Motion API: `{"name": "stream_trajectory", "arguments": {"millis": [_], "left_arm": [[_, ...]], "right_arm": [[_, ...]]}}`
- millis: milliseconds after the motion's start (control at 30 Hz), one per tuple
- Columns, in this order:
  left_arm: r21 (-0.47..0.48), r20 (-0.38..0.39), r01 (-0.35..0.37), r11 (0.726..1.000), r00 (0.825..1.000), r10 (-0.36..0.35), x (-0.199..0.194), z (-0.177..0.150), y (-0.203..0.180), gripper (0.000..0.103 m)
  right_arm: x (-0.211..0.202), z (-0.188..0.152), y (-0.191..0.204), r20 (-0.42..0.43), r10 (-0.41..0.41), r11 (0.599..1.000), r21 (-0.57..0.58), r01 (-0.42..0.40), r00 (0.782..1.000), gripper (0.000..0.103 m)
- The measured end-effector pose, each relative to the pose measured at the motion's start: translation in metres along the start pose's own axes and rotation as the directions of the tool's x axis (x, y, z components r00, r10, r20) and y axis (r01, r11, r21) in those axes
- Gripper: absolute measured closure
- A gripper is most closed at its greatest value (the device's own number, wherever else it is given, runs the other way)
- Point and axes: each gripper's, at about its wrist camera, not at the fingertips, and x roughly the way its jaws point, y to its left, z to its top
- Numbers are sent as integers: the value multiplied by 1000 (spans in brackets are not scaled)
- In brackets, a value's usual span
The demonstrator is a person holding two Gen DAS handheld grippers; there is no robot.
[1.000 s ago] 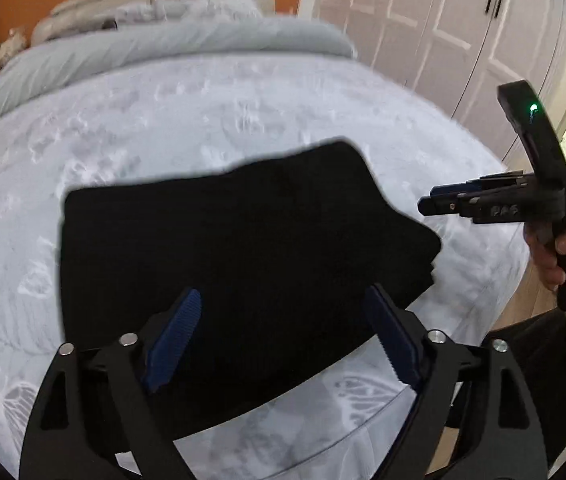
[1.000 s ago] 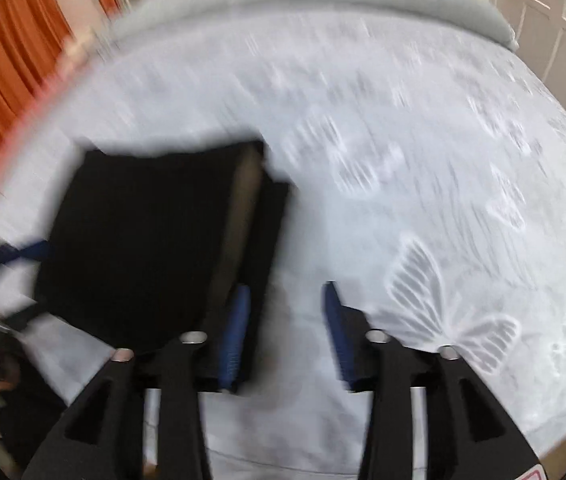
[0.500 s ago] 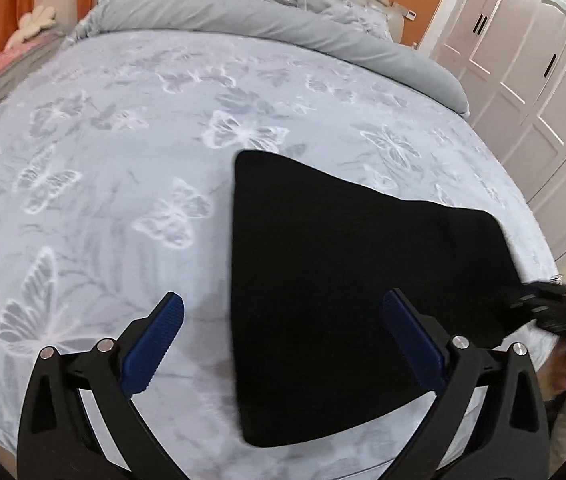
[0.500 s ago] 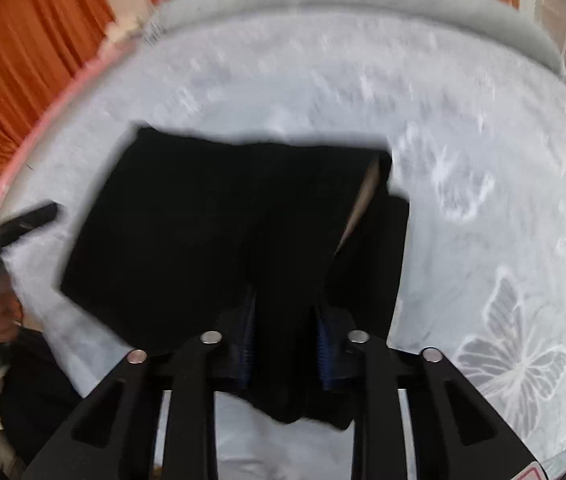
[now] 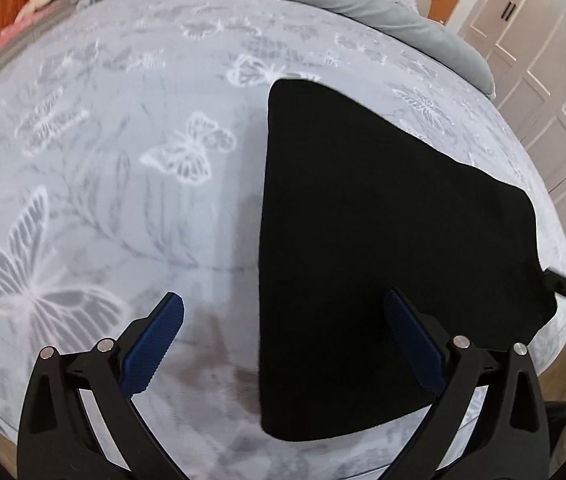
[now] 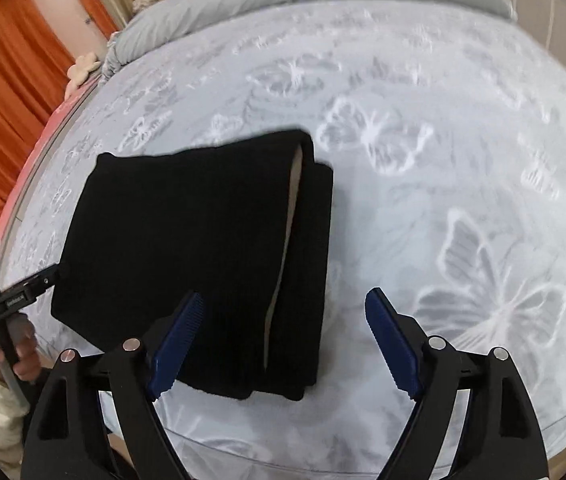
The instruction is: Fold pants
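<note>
On the butterfly-print bedspread, near the foot edge of the bed, the black pants lie folded into a compact stack. From my left gripper, the stack sits ahead and to the right; its straight left edge runs away from me and passes between the two blue pads, one pad over bare spread, the other over black cloth. Jaws spread as wide as they go, nothing held. From my right gripper, the stack's long axis runs from the near edge away toward the pillows, with a pale lining strip showing along the layered right side. Jaws there are opening; the near end of the stack lies between the pads, but they do not press it. I judge both hands about equally close, each at one long side. Open spread to left, right and beyond gives plenty of room; the tight margin is the near bed edge, where the bundle almost overhangs. Across the stack each view shows the other gripper at the far corner.
</note>
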Motion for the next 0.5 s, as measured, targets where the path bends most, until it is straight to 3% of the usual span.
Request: {"name": "stream_trajectory", "arguments": {"millis": [133,167,200,267,300,333,400,500], "left_arm": [[-94,-86,129,987,987,-137,14,-1,10,5],[-118,-98,149,982,982,-161,18,-1,12,7],[-109,-90,151,983,983,-161,18,-1,10,11],[-60,-86,230,971,968,-235,14,1,1,57],[-53,-64,228,972,971,-231,2,3,-2,64],[-40,-45,227,973,973,-229,-5,3,-3,84],[-22,-18,289,957,957,-289,-33,2,-1,84],[-22,-43,320,947,946,-321,-49,-11,8,83]], "right_arm": [[36,5,-1,-95,72,997,41,-69,993,22],[39,4,-1,-91,103,994,57,-98,991,29],[41,5,0,-80,136,989,66,-131,987,44],[31,7,6,-53,164,985,52,-162,985,69],[19,9,8,-32,181,983,47,-179,983,72],[1,9,14,6,223,974,26,-223,975,72],[-21,6,23,32,273,962,-21,-272,962,73],[-29,-10,28,19,230,970,-82,-228,973,68]]}}
